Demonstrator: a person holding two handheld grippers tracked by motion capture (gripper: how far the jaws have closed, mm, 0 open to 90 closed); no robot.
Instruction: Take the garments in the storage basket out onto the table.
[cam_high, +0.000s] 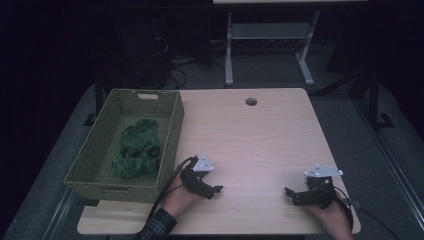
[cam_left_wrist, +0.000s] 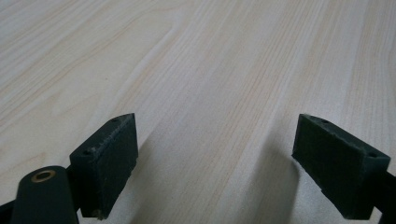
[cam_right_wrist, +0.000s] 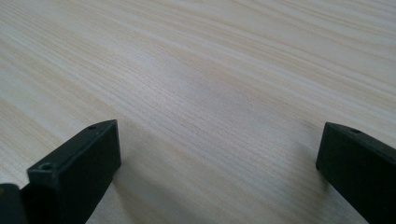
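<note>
Both hands sit at the near edge of the desk, each holding a claw low over the bare wood. From the high view, the left claw rests just right of the basket and points toward the middle of the desk; the right claw lies well apart from it on the far right and points back toward the left one. In the left gripper view the left claw has its 2 jaws spread wide with nothing but wood grain between them. The right gripper view tells the same of the right claw: jaws wide apart, gripping nothing.

Green cloth lies bunched in a heap inside the woven green basket, near its middle and nearer its right wall. No other loose thing lies on the desk.

Judging from this, the putting-away looks finished: the cloth is in the basket, both claws are empty and at rest, and nothing seems left to gather.

A pale label sits on the basket's far wall, too small to read. No other writing or brand can be made out.
</note>
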